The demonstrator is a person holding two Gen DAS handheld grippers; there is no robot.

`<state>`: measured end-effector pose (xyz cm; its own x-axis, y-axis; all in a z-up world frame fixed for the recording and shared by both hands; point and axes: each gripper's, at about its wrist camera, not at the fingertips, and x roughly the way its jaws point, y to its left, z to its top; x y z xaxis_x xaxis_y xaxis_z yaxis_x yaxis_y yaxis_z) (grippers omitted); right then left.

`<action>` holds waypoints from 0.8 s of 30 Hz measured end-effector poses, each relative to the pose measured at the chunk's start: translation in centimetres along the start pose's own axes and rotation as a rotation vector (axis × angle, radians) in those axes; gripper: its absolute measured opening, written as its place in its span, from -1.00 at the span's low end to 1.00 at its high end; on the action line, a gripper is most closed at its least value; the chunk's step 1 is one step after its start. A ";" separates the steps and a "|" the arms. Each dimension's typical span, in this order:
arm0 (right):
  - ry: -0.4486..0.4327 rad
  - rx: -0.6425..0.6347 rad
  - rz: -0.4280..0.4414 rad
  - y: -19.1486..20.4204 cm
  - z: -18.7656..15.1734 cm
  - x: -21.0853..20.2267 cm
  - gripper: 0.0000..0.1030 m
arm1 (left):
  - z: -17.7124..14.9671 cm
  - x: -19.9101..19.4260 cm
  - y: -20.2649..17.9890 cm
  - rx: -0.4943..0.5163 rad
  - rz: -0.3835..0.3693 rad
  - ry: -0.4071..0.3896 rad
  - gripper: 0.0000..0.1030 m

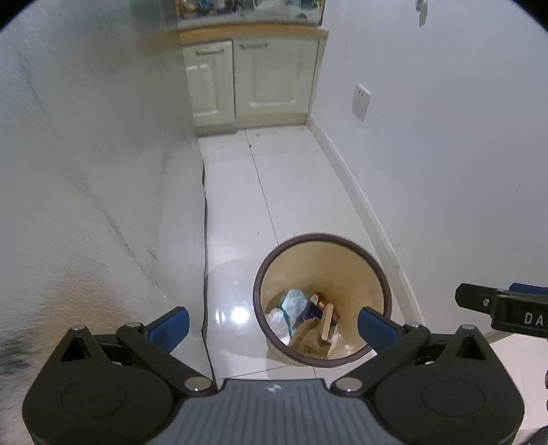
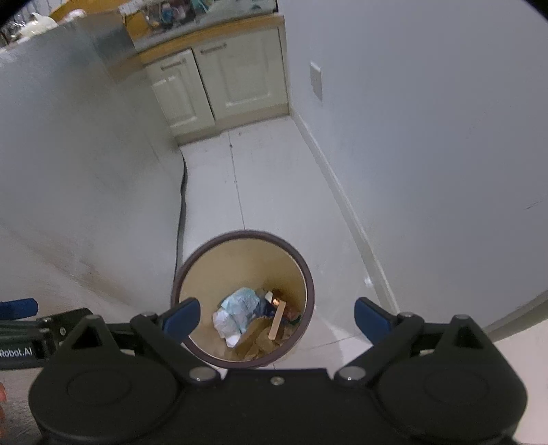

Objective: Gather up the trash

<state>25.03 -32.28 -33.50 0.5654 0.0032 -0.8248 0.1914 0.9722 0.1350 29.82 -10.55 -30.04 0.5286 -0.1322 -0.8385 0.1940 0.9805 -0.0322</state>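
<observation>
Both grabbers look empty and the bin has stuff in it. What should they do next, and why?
Probably turn away to look for more trash. The left gripper and right gripper are both open with nothing between them, the trash bin already holds crumpled paper and cardboard scraps, and the floor around it shows no litter.

Dim, bluish fisheye views, corners vignetted, glare spot on floor tiles [image 1: 239, 313].

we see the right tongs [image 1: 493, 304] cut off by the left wrist view's edge; clutter on the surface [image 2: 205, 25] above the cabinets blurs beyond telling.
</observation>
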 end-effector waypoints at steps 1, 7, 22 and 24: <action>-0.012 -0.006 0.002 0.1 0.0 -0.8 0.89 | 0.0 -0.9 -0.2 0.000 -0.001 -0.010 1.00; -0.092 -0.015 0.021 0.1 0.3 -5.9 0.92 | 0.1 -5.2 -0.8 0.011 -0.008 -0.063 1.00; -0.201 -0.076 0.018 2.0 0.8 -17.1 1.00 | 0.1 -15.6 -0.6 -0.007 -0.016 -0.166 1.00; -0.217 -0.075 0.017 2.2 0.8 -18.5 1.00 | 0.1 -17.1 -0.7 0.000 -0.017 -0.184 1.00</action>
<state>15.65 -30.41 -17.48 0.7292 -0.0232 -0.6839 0.1249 0.9871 0.0997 20.69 -8.95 -15.60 0.6676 -0.1727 -0.7243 0.2039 0.9779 -0.0452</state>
